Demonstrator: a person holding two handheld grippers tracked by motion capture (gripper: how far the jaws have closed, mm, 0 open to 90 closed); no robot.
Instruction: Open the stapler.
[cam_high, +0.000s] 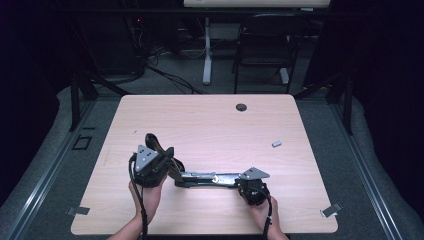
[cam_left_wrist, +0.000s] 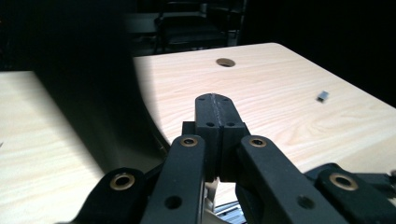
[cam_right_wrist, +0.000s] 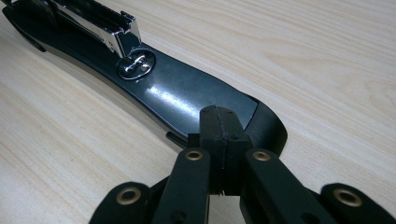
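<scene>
A black stapler lies swung open near the table's front edge. Its base (cam_high: 210, 179) (cam_right_wrist: 187, 95) lies flat, with the chrome magazine (cam_right_wrist: 102, 25) and the anvil plate (cam_right_wrist: 135, 65) on top. The stapler's black lid (cam_high: 156, 143) stands raised at the left end and shows as a dark blurred shape (cam_left_wrist: 93, 93) beside my left gripper (cam_high: 167, 154) (cam_left_wrist: 215, 109), which is shut with nothing seen between its jaws. My right gripper (cam_high: 239, 181) (cam_right_wrist: 219, 119) is shut, its tips on the base's right end. A small grey staple block (cam_high: 276, 144) (cam_left_wrist: 322, 96) lies apart at the right.
A round cable hole (cam_high: 241, 107) (cam_left_wrist: 225, 62) sits near the table's far edge. Tape strips mark the front corners (cam_high: 78, 211) (cam_high: 331, 210). A black chair (cam_high: 265, 45) stands behind the table. The light wooden tabletop (cam_high: 210, 125) is bare beyond the stapler.
</scene>
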